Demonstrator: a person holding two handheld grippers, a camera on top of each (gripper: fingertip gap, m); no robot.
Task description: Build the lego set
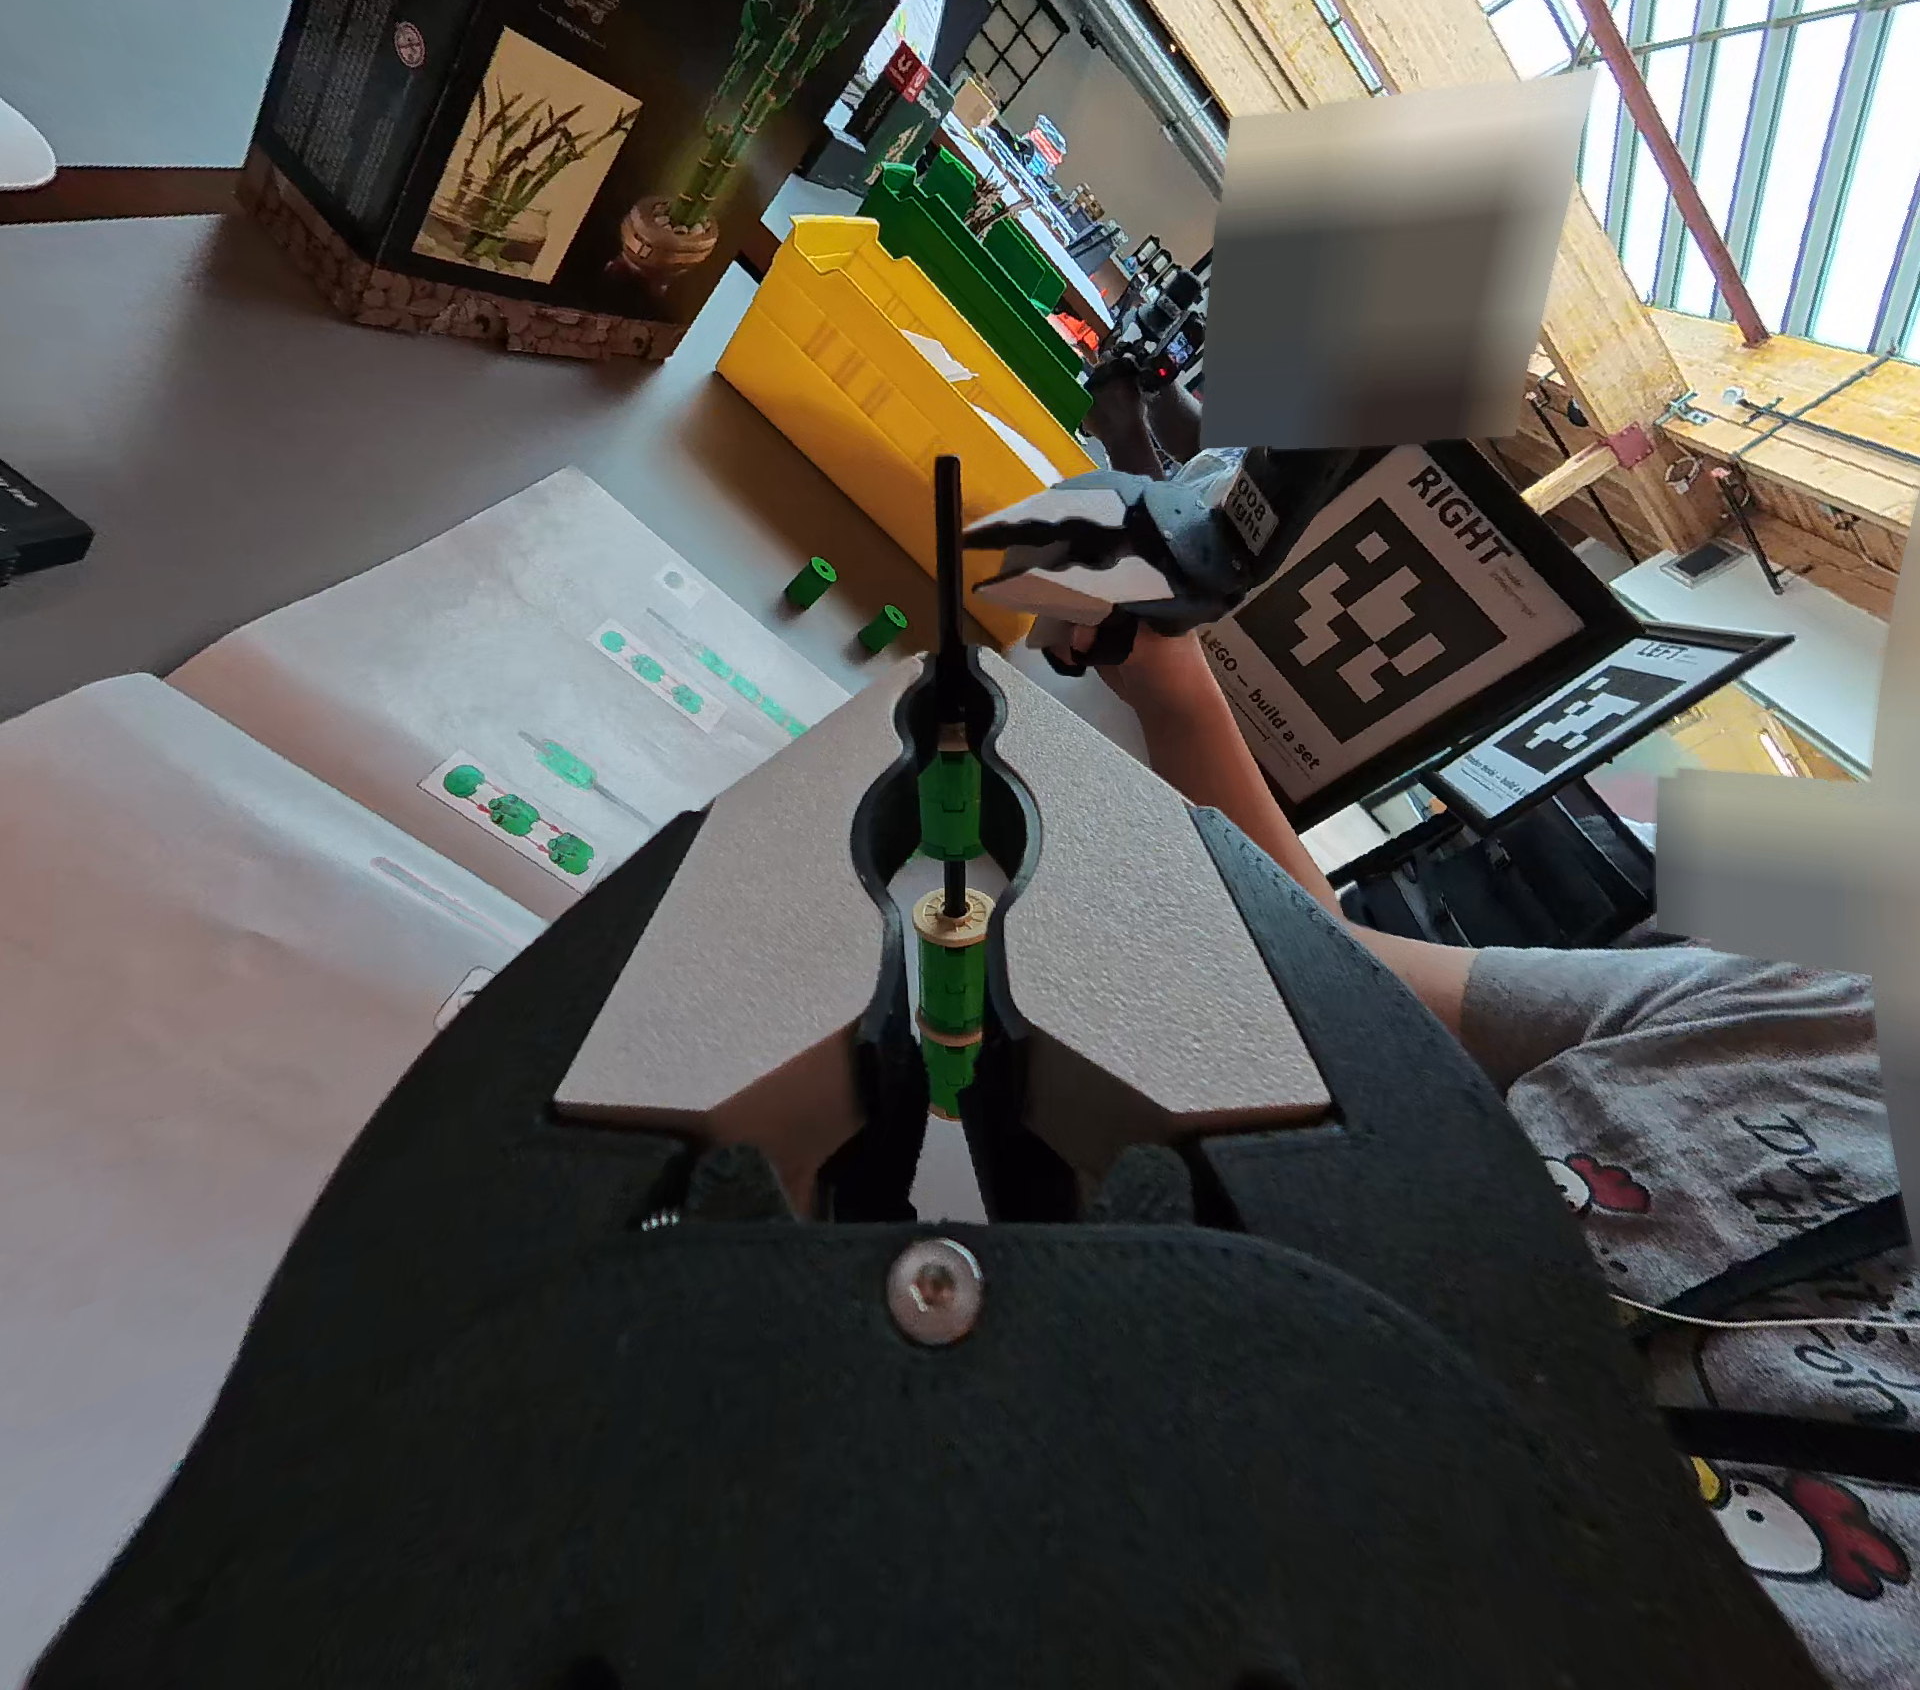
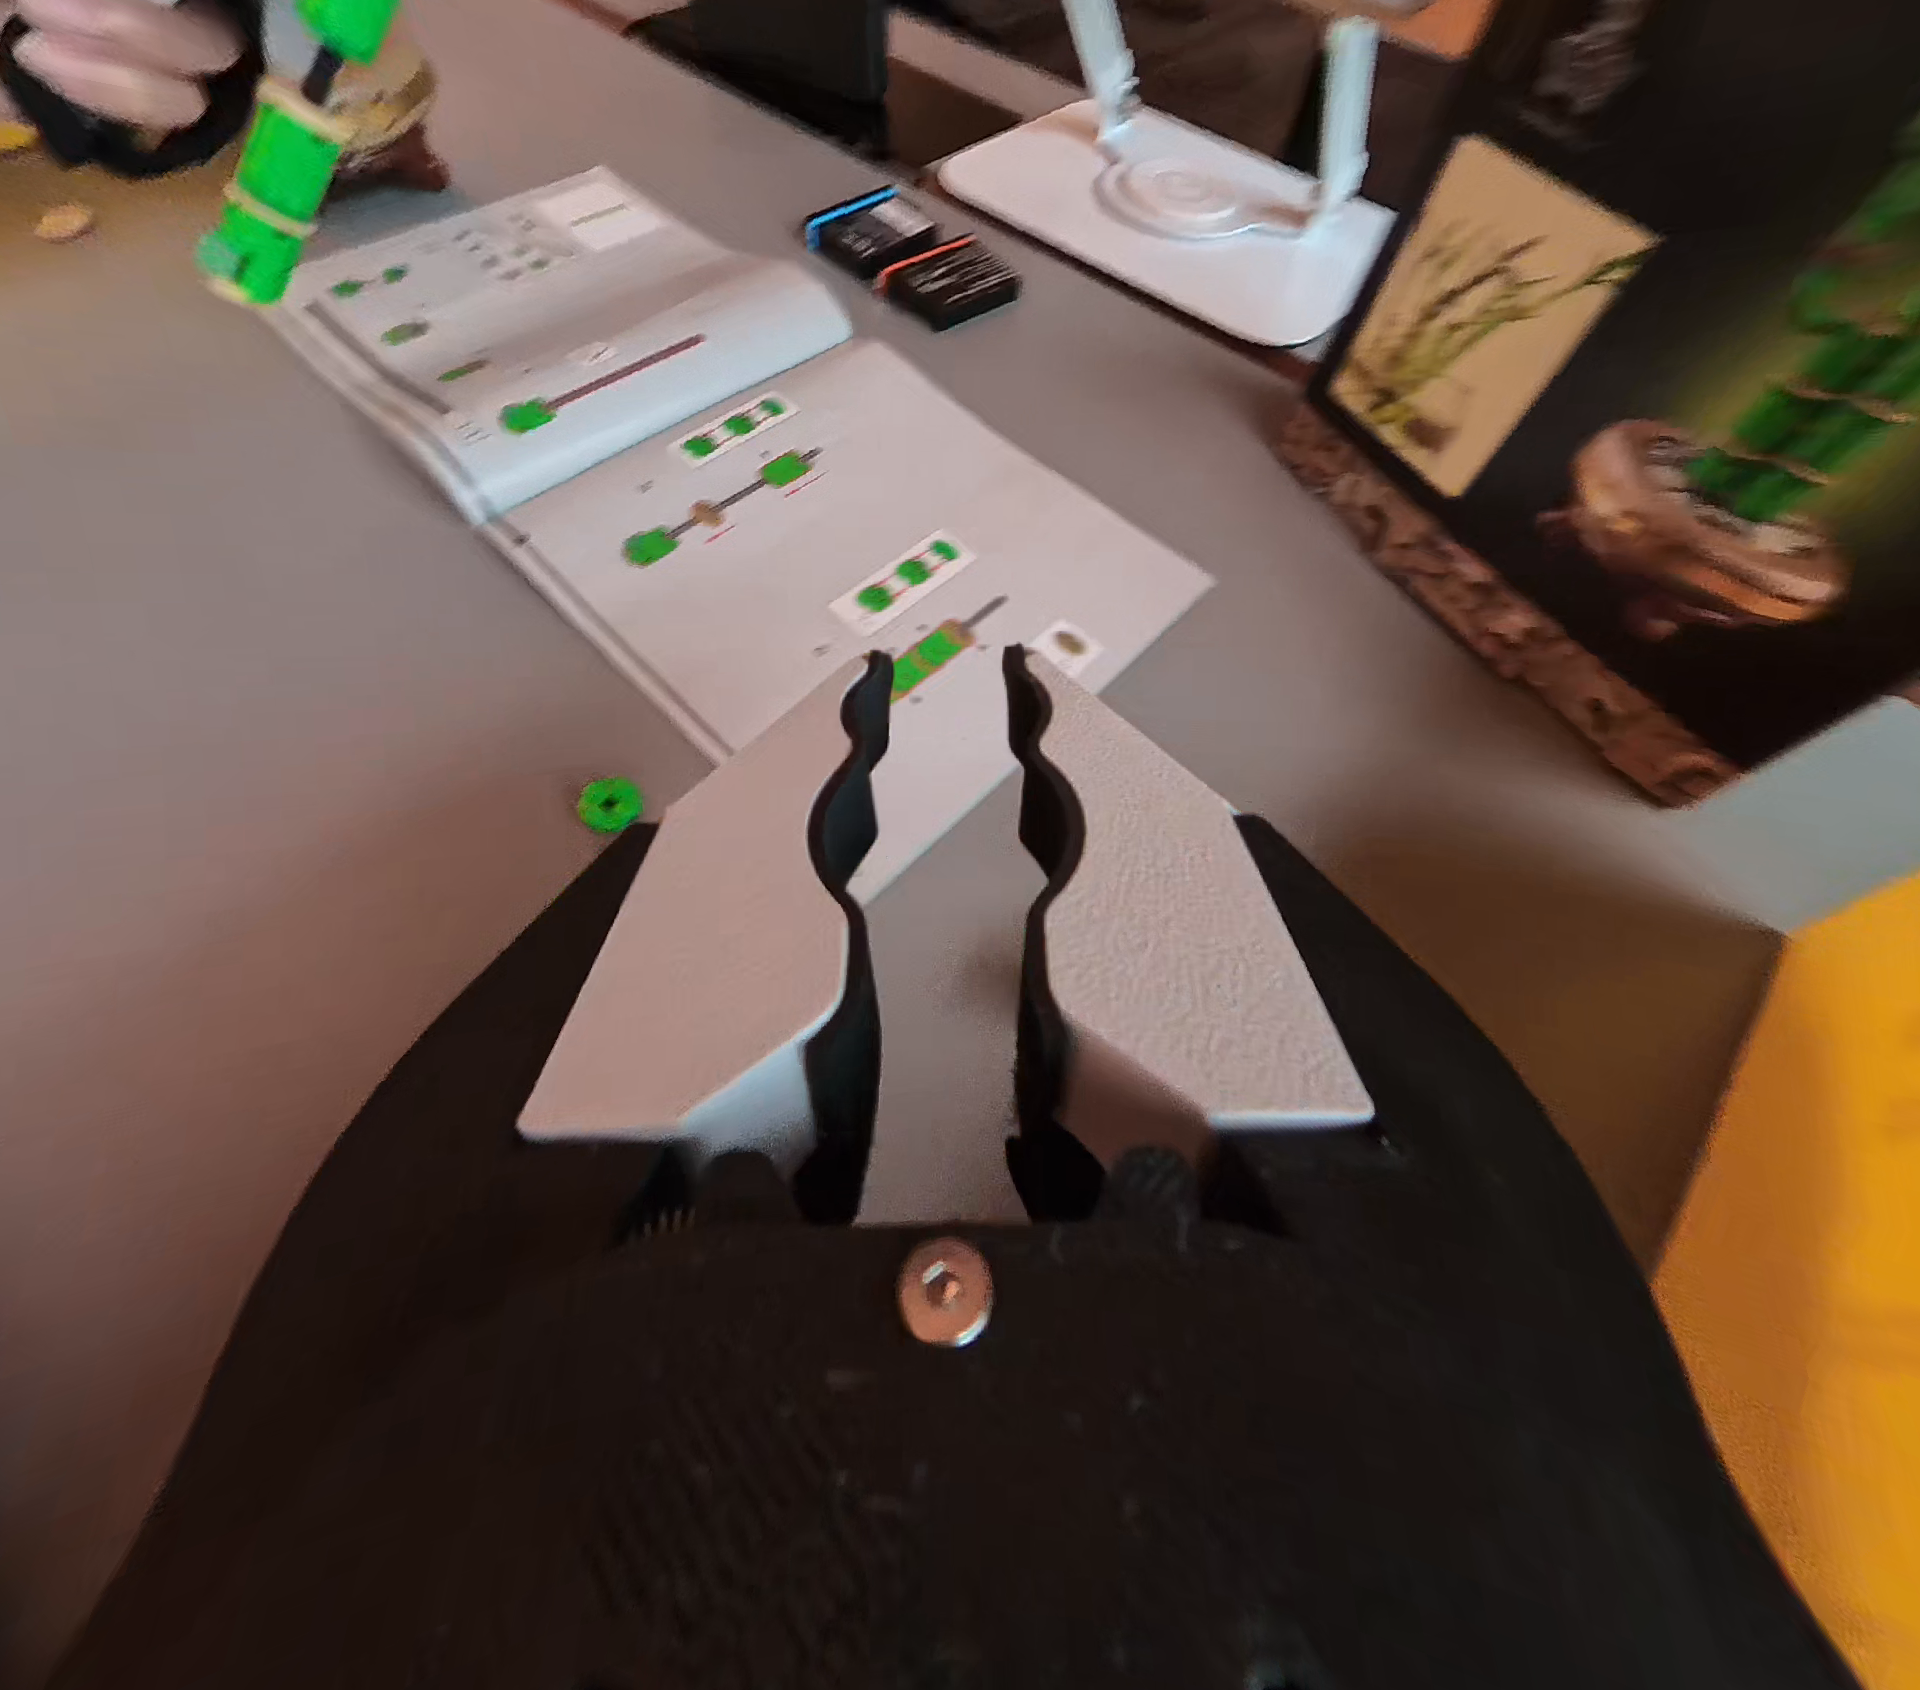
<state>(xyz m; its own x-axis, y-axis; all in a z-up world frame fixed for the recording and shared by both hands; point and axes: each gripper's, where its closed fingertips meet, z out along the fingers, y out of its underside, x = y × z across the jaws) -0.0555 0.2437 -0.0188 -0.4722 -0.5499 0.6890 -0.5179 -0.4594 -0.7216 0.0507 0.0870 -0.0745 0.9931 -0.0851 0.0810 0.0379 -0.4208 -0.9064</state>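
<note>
My left gripper is shut on a bamboo stalk: green segments and tan rings threaded on a black axle that sticks out past the fingertips. The stalk also shows in the right wrist view, held above the table at the far left. My right gripper is open and empty, hovering over the open instruction booklet. It shows in the left wrist view beyond the axle tip. Two loose green cylinders lie on the table near the yellow bin; one lies left of my right gripper.
The set's black box stands behind the booklet. A yellow bin and a green bin stand at the right. A white stand and two small black packs sit beyond the booklet. A person's arm reaches in. There is about 20 cm between the tips of the two grippers.
</note>
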